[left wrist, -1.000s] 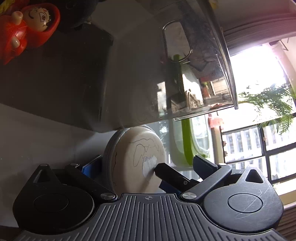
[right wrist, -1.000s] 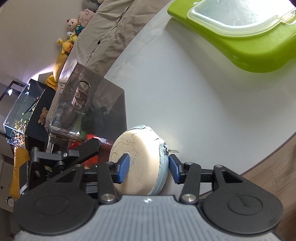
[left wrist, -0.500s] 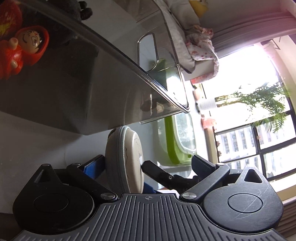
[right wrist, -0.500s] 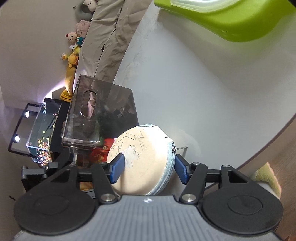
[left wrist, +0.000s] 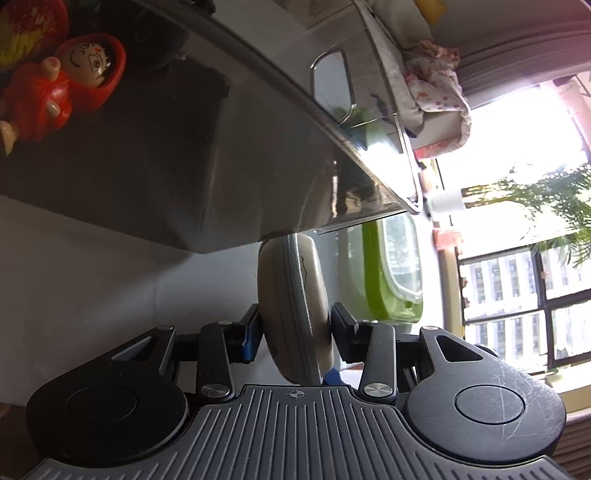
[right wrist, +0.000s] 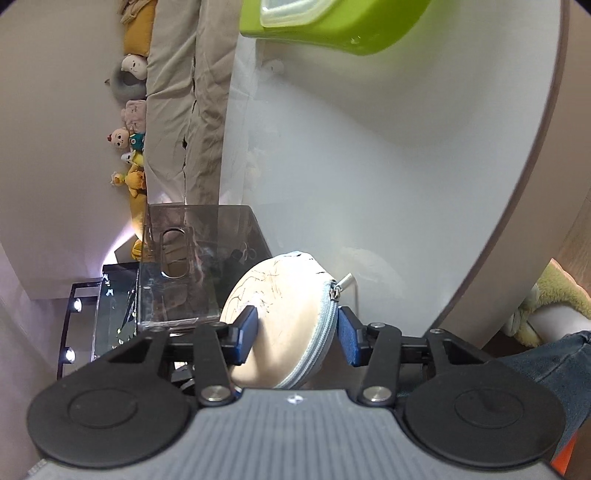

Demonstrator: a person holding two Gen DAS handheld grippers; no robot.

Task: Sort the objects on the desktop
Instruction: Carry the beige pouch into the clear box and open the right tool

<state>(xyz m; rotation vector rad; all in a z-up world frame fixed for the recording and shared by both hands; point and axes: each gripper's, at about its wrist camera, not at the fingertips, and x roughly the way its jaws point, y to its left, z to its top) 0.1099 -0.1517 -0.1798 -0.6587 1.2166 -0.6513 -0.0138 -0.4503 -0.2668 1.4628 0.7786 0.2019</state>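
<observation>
A round beige zip pouch with a grey-blue zipper is held edge-on between both grippers, just beside the clear dark plastic bin. My left gripper is shut on the pouch's two flat faces. My right gripper also has its blue pads against the pouch, one on the face and one at the zipper edge. The bin stands on the white table behind the pouch. A red hooded doll lies inside the bin.
A green box with a clear lid sits at the far side of the round table; it also shows in the left wrist view. Stuffed toys line a beige sofa beyond. The table edge curves to the right.
My left gripper's fingers have closed from wide open onto the pouch. The pouch has turned edge-on in the left view and lifted nearer the bin. Both views have rotated.
</observation>
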